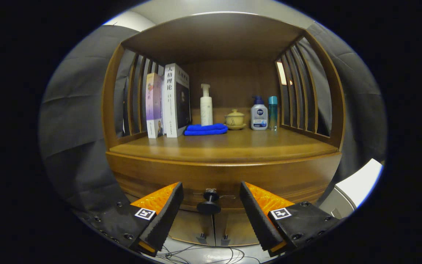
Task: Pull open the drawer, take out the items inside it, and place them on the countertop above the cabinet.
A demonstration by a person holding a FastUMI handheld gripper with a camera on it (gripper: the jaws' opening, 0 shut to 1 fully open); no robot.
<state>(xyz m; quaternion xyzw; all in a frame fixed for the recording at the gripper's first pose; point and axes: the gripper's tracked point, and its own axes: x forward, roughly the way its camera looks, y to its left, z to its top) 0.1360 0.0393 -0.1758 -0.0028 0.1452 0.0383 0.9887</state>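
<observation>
A wooden cabinet fills the view, with its drawer front [225,176] closed flush under the countertop [229,146]. A dark round knob [208,204] juts from the drawer front. My gripper [211,194] is open, and the knob sits in the gap between its two fingertips, touching neither. What the drawer holds is hidden.
On the countertop stand two books [169,102], a white pump bottle [206,106], a folded blue cloth [206,129], a small lidded pot [235,119], a white bottle [259,114] and a teal bottle [273,112]. Two lower doors [214,227] sit beneath the drawer; cables [200,253] lie on the floor.
</observation>
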